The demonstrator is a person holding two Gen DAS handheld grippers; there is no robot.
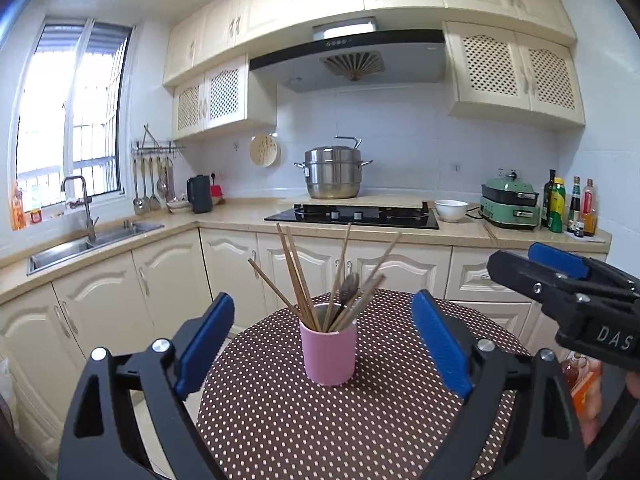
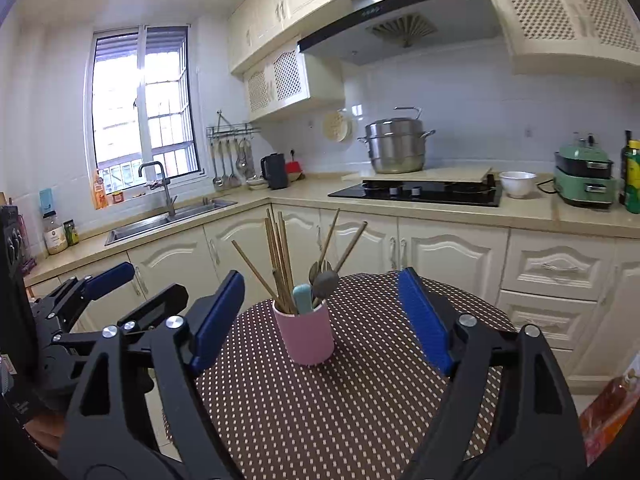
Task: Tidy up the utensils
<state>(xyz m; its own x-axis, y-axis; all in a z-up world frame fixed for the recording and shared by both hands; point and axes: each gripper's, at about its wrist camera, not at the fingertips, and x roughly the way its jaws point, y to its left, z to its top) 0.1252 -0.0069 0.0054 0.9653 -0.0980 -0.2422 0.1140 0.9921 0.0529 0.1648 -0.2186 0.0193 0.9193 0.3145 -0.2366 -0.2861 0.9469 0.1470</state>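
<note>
We hold both claws level with each other over the near edge of the dotted table (image 1: 320, 420), both aimed at the same target.

Left gripper (image 1: 324, 340): jaws spread wide, nothing between the pads. The pink cup (image 1: 329, 354) stands dead ahead of it, framed between the two blue pads but clear of both, further out along the table.

Right gripper (image 2: 320, 316): also wide and empty. From this claw the pink cup (image 2: 306, 338) sits ahead and slightly toward its left finger, again untouched. In the left wrist view the right gripper shows at the far right edge, off to the side of the cup.

Contents: chopsticks (image 1: 298, 276) fan upward out of the cup, leaning toward the left finger of either claw, long axes near vertical. A dark spoon (image 2: 325, 280) and a teal handle (image 2: 302, 298) stand in the cup too, on the side nearer us.

Our reading: no loose utensil lies on the table in either view, so the sorting looks finished or nearly so. Neither claw is clearly nearer the cup; the left one is squarer to it. Any grasp of the cup means advancing straight ahead, jaws straddling it below the splayed sticks.
</note>
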